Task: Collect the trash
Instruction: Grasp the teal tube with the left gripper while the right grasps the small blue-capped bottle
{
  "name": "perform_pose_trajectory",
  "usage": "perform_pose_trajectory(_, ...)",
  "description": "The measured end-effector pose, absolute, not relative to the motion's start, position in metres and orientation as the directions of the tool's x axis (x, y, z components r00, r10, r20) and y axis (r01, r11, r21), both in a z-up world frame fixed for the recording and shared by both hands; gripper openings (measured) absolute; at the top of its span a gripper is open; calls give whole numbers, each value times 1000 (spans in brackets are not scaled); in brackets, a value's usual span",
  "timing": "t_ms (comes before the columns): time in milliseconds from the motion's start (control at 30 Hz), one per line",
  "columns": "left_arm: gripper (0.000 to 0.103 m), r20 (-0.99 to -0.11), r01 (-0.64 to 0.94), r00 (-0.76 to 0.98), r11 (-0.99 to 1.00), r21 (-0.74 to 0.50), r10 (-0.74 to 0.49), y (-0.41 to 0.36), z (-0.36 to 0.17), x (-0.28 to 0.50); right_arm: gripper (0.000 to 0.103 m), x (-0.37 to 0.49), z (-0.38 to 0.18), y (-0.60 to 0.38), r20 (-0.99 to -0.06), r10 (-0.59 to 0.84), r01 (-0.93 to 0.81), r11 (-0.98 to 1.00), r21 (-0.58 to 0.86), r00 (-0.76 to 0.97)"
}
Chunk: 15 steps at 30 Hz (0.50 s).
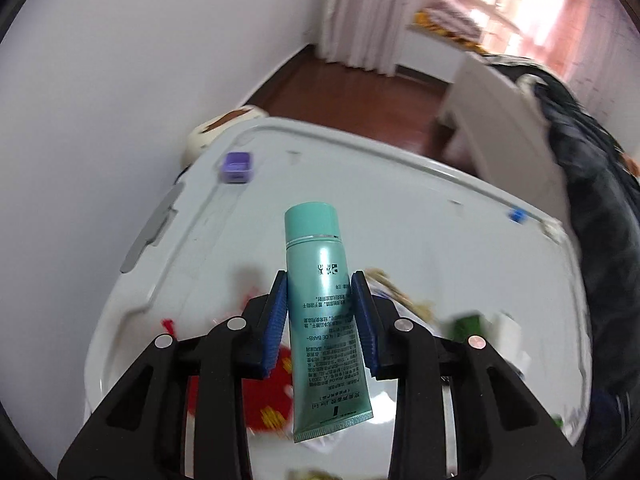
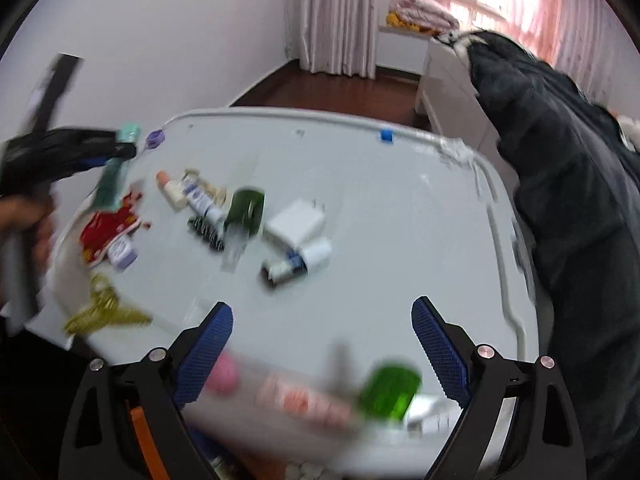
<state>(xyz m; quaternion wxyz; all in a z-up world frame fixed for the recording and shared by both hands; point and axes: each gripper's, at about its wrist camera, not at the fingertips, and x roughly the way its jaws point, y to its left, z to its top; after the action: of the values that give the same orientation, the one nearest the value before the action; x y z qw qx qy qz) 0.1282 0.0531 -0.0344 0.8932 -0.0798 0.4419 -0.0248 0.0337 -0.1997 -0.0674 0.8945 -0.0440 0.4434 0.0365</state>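
Teal tube (image 1: 320, 304) (black print), red wrapper (image 2: 107, 229), blue-padded black claw (image 1: 320, 300).

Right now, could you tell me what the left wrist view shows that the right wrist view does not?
Only the left wrist view shows the left gripper shut on the teal tube sharply, print legible. Only the right wrist view shows the open right gripper, white charger and green bottle. Both show the white table, purple box and blue clip.
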Motion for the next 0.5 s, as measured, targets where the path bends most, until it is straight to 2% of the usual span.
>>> perform_pose_trajectory(233,32,-775,99,597,978,-185,-207,27,-42,107,89,88,-106,-182,-841,128,-278,960,-27,526)
perform_pose_trajectory(433,32,-783,137,574,971,-197,-240,17,-48,95,89,112,-127,-184,-875,125,-383,921,-72,467)
perform_pose_trajectory(500,32,-780,142,579,971,-191,-238,16,-47,93,80,117,-134,-183,-888,112,-397,914,-83,445)
